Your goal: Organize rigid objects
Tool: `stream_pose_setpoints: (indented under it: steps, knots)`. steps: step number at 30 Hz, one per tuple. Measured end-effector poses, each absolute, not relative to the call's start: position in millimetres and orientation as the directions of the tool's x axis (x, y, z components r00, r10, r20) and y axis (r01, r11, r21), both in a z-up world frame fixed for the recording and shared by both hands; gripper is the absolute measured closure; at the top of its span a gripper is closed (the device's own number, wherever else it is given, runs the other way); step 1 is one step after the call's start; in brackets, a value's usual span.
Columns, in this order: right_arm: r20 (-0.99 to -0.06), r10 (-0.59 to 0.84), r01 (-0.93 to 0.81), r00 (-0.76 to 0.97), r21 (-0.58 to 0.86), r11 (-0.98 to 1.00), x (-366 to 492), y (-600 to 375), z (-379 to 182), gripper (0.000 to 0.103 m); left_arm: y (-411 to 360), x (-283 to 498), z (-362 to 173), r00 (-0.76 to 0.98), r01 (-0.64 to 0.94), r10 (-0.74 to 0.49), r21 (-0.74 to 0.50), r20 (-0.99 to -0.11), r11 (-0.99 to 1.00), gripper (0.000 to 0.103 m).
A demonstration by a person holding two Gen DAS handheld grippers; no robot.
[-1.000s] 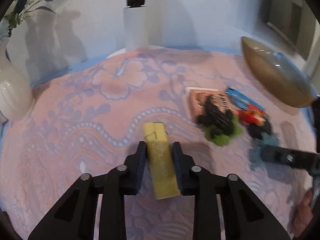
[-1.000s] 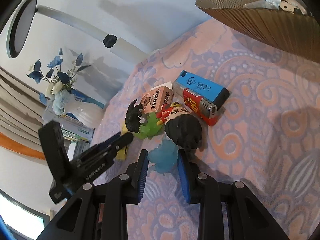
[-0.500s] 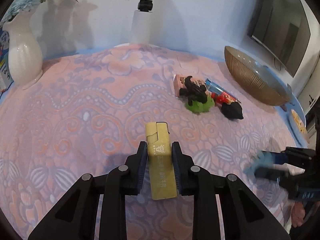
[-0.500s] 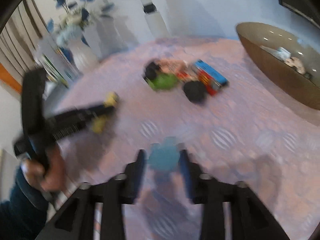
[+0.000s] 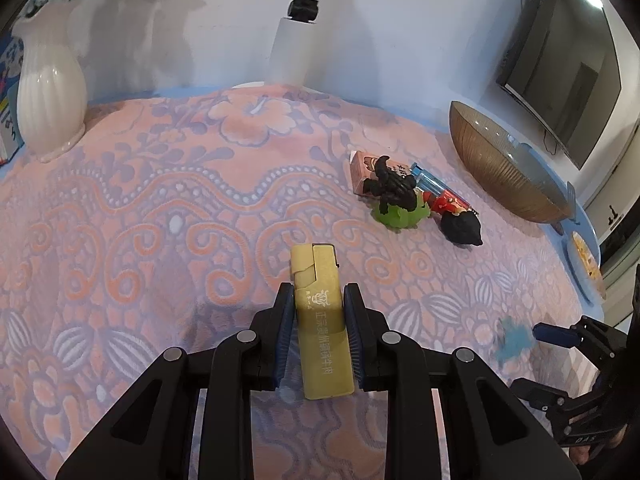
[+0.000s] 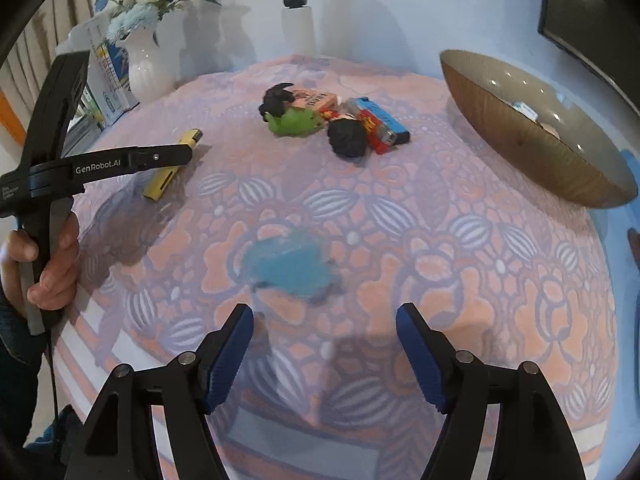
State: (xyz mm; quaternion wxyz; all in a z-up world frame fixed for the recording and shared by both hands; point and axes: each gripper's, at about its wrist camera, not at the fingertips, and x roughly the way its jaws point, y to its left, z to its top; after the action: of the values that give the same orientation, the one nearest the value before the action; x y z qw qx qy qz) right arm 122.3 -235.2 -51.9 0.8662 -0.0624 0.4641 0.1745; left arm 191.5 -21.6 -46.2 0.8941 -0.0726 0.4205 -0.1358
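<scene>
Pink floral cloth [image 6: 440, 240] everywhere. Left gripper [image 5: 318, 322] clamps the yellow lighter [image 5: 320, 320]; right gripper [image 6: 325, 354] is opening, blue toy [image 6: 288, 266] lying loose just ahead.

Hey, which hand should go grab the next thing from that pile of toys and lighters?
Right. Its tool is opening with nothing between the pads, the blue toy lying ahead of it. The left tool is clamped on the yellow lighter.
</scene>
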Motion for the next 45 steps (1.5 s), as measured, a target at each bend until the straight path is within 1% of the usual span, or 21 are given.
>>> stream_pose_setpoints:
  steps: [3, 6, 9, 10, 13, 14, 15, 16, 19, 21, 22, 25, 29, 32, 35, 37, 40, 44, 45]
  knots:
    - [-0.818, 0.249, -0.342, 0.519, 0.068, 0.937, 128.5, -228.5, -49.9, 0.03, -26.4, 189.8, -44.7, 0.618, 0.19, -0.289, -0.217, -0.731, 0.957, 0.081]
    - [-0.799, 0.304, -0.36, 0.519, 0.118, 0.926, 133.5, -219.3, -44.6, 0.031, -28.8, 190.3, -44.8, 0.615, 0.191, -0.281, -0.206, -0.737, 0.96, 0.081]
    - [-0.803, 0.3, -0.329, 0.514, 0.139, 0.934, 140.2, -212.7, -50.3, 0.03, -31.0, 190.0, -45.1, 0.611, 0.185, -0.27, -0.197, -0.744, 0.963, 0.081]
    - [-0.799, 0.298, -0.318, 0.522, 0.142, 0.937, 140.6, -212.4, -51.2, 0.033, -31.8, 191.0, -45.6, 0.606, 0.188, -0.27, -0.195, -0.748, 0.963, 0.081]
    - [-0.796, 0.255, -0.291, 0.548, 0.104, 0.951, 138.9, -211.4, -50.3, 0.053, -35.8, 192.7, -48.0, 0.593, 0.193, -0.257, -0.175, -0.763, 0.966, 0.081]
    - [-0.797, 0.239, -0.286, 0.555, 0.087, 0.954, 138.3, -211.5, -50.1, 0.054, -36.8, 193.0, -48.6, 0.591, 0.196, -0.254, -0.169, -0.766, 0.966, 0.079]
    - [-0.794, 0.24, -0.285, 0.559, 0.087, 0.954, 137.7, -211.9, -50.1, 0.054, -37.5, 192.8, -48.8, 0.587, 0.204, -0.266, -0.178, -0.765, 0.963, 0.071]
    - [-0.791, 0.244, -0.284, 0.561, 0.093, 0.954, 136.6, -212.9, -50.1, 0.054, -38.4, 193.1, -48.6, 0.584, 0.213, -0.273, -0.181, -0.765, 0.96, 0.068]
    - [-0.784, 0.262, -0.285, 0.563, 0.113, 0.952, 134.3, -216.9, -49.2, 0.055, -49.1, 192.0, -48.2, 0.592, 0.215, -0.214, -0.104, -0.777, 0.971, 0.068]
    - [-0.779, 0.284, -0.288, 0.56, 0.138, 0.947, 133.0, -221.8, -48.1, 0.055, -59.1, 191.1, -47.7, 0.603, 0.221, -0.165, -0.034, -0.781, 0.975, 0.071]
    - [-0.776, 0.293, -0.289, 0.558, 0.15, 0.946, 132.6, -223.8, -48.0, 0.055, -62.5, 190.7, -47.1, 0.607, 0.227, -0.153, -0.014, -0.779, 0.974, 0.083]
    - [-0.755, 0.317, -0.28, 0.574, 0.182, 0.942, 129.3, -234.3, -42.6, 0.055, -71.3, 185.7, -41.0, 0.61, 0.276, -0.183, -0.009, -0.771, 0.961, 0.083]
    - [-0.694, 0.335, -0.246, 0.637, 0.229, 0.942, 125.4, -270.6, -13.7, 0.055, -90.3, 182.4, -14.2, 0.634, 0.325, -0.253, -0.045, -0.731, 0.945, 0.083]
    - [-0.637, 0.299, -0.187, 0.71, 0.239, 0.953, 125.5, -310.4, 20.8, 0.055, -113.9, 189.2, 18.4, 0.658, 0.373, -0.313, -0.065, -0.685, 0.926, 0.083]
    - [-0.578, 0.234, -0.104, 0.782, 0.248, 0.963, 133.5, -355.1, 56.4, 0.055, -147.6, 206.5, 56.5, 0.66, 0.442, -0.395, -0.095, -0.639, 0.892, 0.083]
    - [-0.558, 0.185, -0.035, 0.809, 0.269, 0.963, 145.1, -383.1, 74.9, 0.055, -172.4, 223.9, 76.2, 0.646, 0.47, -0.443, -0.134, -0.621, 0.873, 0.083]
    - [-0.566, 0.114, 0.067, 0.817, 0.29, 0.955, 164.6, -414.4, 86.3, 0.055, -206.5, 252.6, 87.9, 0.605, 0.49, -0.507, -0.215, -0.614, 0.845, 0.082]
    - [-0.63, 0.087, 0.144, 0.772, 0.307, 0.941, 195.9, -434.3, 77.1, 0.055, -243.2, 280.4, 73.3, 0.544, 0.479, -0.542, -0.292, -0.641, 0.827, 0.083]
    - [-0.644, 0.079, 0.155, 0.761, 0.298, 0.942, 201.4, -434.8, 74.1, 0.055, -248.1, 282.5, 69.3, 0.54, 0.477, -0.542, -0.296, -0.644, 0.827, 0.083]
